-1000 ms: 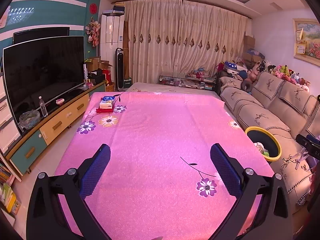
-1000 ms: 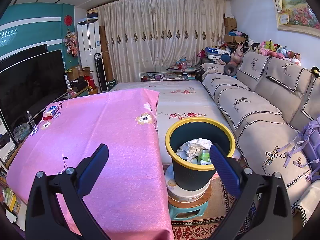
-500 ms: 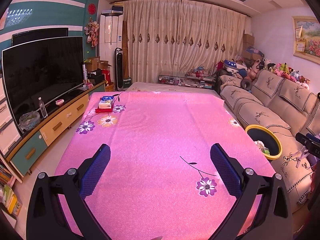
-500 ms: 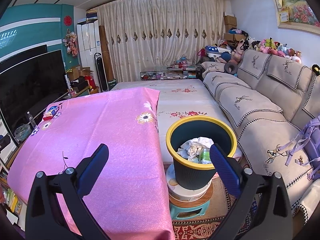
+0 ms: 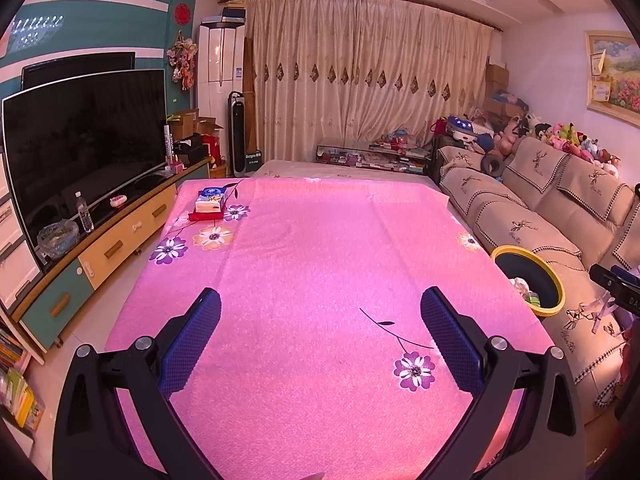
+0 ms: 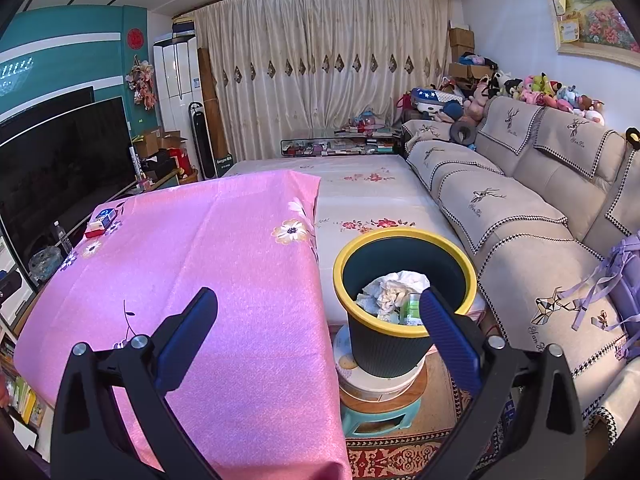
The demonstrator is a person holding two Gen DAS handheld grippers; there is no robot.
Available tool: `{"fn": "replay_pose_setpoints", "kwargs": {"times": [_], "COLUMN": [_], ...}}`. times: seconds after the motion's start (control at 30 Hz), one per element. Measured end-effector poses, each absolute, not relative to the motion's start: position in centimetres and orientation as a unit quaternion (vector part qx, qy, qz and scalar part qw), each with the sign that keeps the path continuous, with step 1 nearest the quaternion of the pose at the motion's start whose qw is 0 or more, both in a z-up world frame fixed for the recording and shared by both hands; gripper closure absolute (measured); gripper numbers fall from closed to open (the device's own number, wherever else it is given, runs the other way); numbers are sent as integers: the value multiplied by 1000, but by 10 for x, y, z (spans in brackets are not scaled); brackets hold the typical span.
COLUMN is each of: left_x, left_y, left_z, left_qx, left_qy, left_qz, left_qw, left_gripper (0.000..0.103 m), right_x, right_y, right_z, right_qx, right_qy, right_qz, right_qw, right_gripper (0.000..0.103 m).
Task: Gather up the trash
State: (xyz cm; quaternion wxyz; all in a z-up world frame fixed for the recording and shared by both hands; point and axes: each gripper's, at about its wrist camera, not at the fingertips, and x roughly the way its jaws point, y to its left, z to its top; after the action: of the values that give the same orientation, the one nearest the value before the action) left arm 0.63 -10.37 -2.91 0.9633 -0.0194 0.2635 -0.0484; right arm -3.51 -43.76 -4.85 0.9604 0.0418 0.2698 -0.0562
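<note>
A dark bin with a yellow rim (image 6: pixel 404 236) stands on a stool to the right of the pink-clothed table (image 6: pixel 208 264). Crumpled white paper (image 6: pixel 394 290) and a green item lie inside it. The same bin (image 5: pixel 528 280) shows at the table's right edge in the left wrist view. My right gripper (image 6: pixel 318 312) hangs open over the table's right edge, its right finger in front of the bin. My left gripper (image 5: pixel 320 312) is open above the pink cloth (image 5: pixel 320 264) with nothing between its fingers. A stack of small boxes (image 5: pixel 210 204) rests at the table's far left corner.
A sofa with beige covers (image 6: pixel 520 216) runs along the right. A TV (image 5: pixel 80 148) on a low cabinet (image 5: pixel 100 252) lines the left wall, with a water bottle (image 5: pixel 84 218). A second low surface with a floral cloth (image 6: pixel 360 200) lies beyond the table.
Both views shift only slightly; the bin sits a little lower and nearer in the right wrist view. Both grippers stay open and empty.
</note>
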Motion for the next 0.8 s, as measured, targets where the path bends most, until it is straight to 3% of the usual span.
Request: {"fn": "replay_pose_setpoints", "kwargs": {"times": [0.8], "left_x": [13], "left_y": [-106], "left_z": [-35], "left_qx": [-16], "left_qy": [275], "left_qz": [-48], "left_qw": [960], "left_gripper": [5], "right_x": [-32], "right_y": [-437], "right_z": [-51], "right_qx": [42], "right_qy": [273], "right_qz": [-56], "right_qw": [959], "right_gripper": [7]}}
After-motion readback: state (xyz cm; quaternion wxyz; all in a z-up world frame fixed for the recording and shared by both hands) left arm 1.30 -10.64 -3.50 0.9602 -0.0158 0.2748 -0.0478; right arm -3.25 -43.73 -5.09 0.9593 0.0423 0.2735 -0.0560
